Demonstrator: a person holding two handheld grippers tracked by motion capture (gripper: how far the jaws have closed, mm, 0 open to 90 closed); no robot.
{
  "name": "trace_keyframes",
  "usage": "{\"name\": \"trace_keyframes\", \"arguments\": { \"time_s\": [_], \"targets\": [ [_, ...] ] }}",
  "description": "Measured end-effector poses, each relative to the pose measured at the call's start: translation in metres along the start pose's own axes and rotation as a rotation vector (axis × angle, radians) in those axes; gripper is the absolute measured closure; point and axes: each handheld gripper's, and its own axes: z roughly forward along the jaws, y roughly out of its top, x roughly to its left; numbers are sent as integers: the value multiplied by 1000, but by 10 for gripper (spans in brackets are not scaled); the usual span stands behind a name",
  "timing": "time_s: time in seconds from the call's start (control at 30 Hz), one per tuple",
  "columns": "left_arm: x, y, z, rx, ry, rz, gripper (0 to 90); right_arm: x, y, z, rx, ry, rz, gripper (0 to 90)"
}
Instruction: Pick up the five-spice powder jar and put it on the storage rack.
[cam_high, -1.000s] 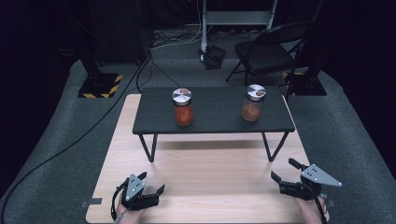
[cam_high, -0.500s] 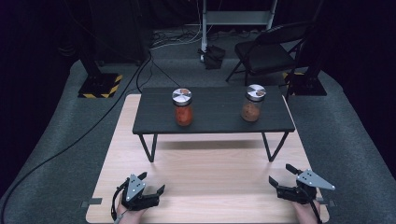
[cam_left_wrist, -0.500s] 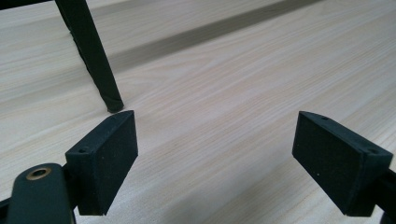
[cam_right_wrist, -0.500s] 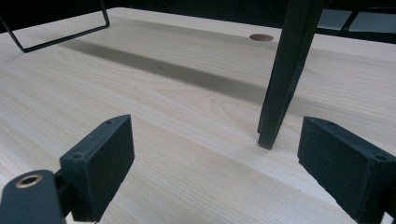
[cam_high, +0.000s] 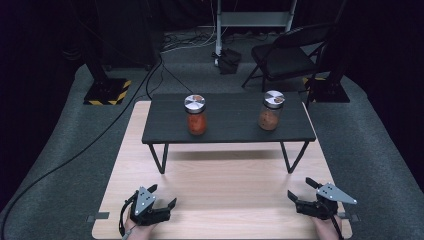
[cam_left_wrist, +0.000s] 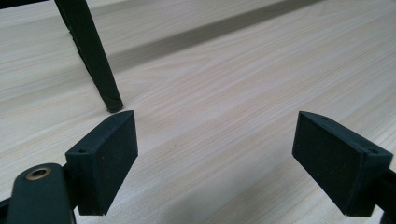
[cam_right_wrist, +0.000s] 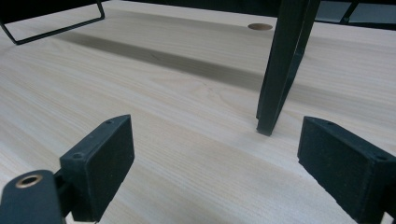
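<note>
Two glass jars with metal lids stand on a low black table (cam_high: 230, 131): one with red contents (cam_high: 196, 120) left of centre, one with brown contents (cam_high: 270, 116) toward the right. Both are well away from my grippers. My left gripper (cam_high: 163, 195) rests at the near left of the wooden board, open, with nothing between its jaws. In the left gripper view its jaws (cam_left_wrist: 215, 158) stand wide over bare wood. My right gripper (cam_high: 300, 188) is at the near right, also open and empty, and the right gripper view has its jaws (cam_right_wrist: 215, 163) spread apart.
The black table stands on a pale wooden board (cam_high: 225, 175) on grey carpet. One table leg (cam_left_wrist: 93, 60) is just ahead of my left gripper, another (cam_right_wrist: 282, 70) ahead of my right. A folding chair (cam_high: 290, 55), stands and cables lie beyond the board.
My right gripper has slipped slightly toward the near edge of the board. The left gripper and both jars have stayed put.
</note>
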Motion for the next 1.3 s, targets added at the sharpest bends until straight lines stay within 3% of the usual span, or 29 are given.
{"name": "trace_keyframes", "arguments": {
  "time_s": [1.3],
  "targets": [
    [1,-2,-1,-11,-10,5,141,0,-3,-2,1,-19,3,94]
  ]
}}
